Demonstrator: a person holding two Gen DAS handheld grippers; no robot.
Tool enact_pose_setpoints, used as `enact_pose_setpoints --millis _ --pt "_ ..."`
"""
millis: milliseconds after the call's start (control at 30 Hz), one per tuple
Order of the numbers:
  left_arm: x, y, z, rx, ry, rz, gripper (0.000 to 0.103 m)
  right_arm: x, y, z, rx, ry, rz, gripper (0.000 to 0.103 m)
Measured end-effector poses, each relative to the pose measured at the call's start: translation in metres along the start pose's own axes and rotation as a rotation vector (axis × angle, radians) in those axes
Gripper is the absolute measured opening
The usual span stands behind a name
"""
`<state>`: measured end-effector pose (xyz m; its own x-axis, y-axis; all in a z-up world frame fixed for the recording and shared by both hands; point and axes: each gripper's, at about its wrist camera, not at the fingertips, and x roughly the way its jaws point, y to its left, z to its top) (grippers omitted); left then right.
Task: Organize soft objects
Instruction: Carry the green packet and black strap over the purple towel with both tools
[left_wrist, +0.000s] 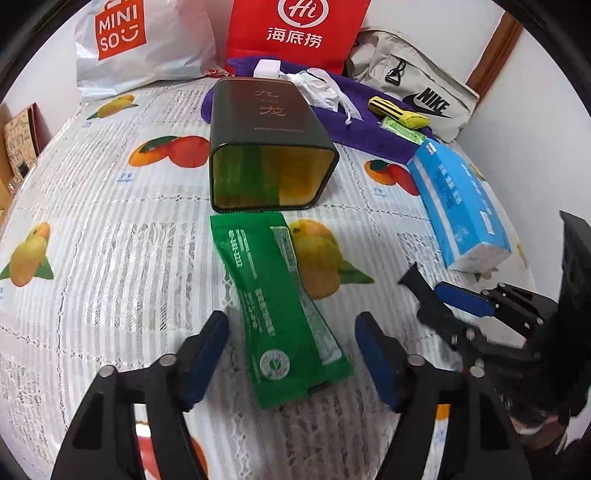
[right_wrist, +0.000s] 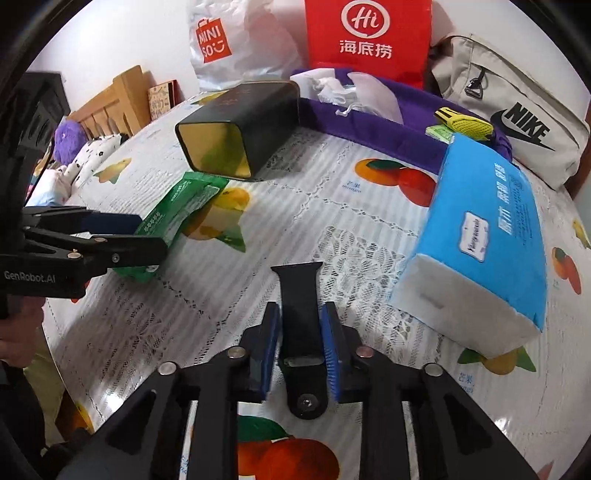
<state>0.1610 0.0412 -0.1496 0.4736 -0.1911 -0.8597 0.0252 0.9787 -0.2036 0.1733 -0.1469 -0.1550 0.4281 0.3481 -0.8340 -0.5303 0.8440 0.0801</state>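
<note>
green packet (left_wrist: 280, 310) between spread left gripper (left_wrist: 291, 354) fingers; right gripper (right_wrist: 300, 347) clamped on black strap (right_wrist: 299, 310)

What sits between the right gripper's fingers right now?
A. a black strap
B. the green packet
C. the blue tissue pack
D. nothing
A: in the right wrist view the right gripper has its blue pads closed on both sides of the black strap, with the green packet and blue tissue pack lying apart on the tablecloth.
</note>
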Motion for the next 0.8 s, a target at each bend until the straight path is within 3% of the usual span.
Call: enact_pose_setpoints --millis 100,167,267,300,333,433,800 --pt "0.006 -0.008 0.004 0.021 -0.015 0.081 0.072 0.003 0.005 0.0 -0.021 -0.021 -0.021 0.032" --pt "0.011 -0.01 0.004 0.033 -0.028 0.128 0.072 0.002 0.005 -0.002 -0.036 -0.038 -0.032 0.022" --pt "0.014 -0.012 0.005 0.054 -0.057 0.205 0.053 0.0 -0.001 -0.004 -0.018 -0.04 -0.004 0.021" --pt "0.013 -0.012 0.006 0.055 -0.063 0.212 0.041 -0.001 -0.001 -0.005 -0.018 -0.038 -0.006 0.021" --pt "0.012 -0.009 0.007 0.044 -0.069 0.201 0.033 -0.002 -0.001 -0.005 -0.02 -0.038 -0.01 0.021" --pt "0.009 -0.001 0.01 0.012 -0.065 0.167 0.024 -0.009 -0.004 -0.01 0.0 -0.037 -0.013 0.02" --pt "-0.015 -0.002 -0.005 -0.01 -0.074 0.077 0.021 -0.039 -0.027 -0.035 0.091 -0.031 -0.063 0.02"
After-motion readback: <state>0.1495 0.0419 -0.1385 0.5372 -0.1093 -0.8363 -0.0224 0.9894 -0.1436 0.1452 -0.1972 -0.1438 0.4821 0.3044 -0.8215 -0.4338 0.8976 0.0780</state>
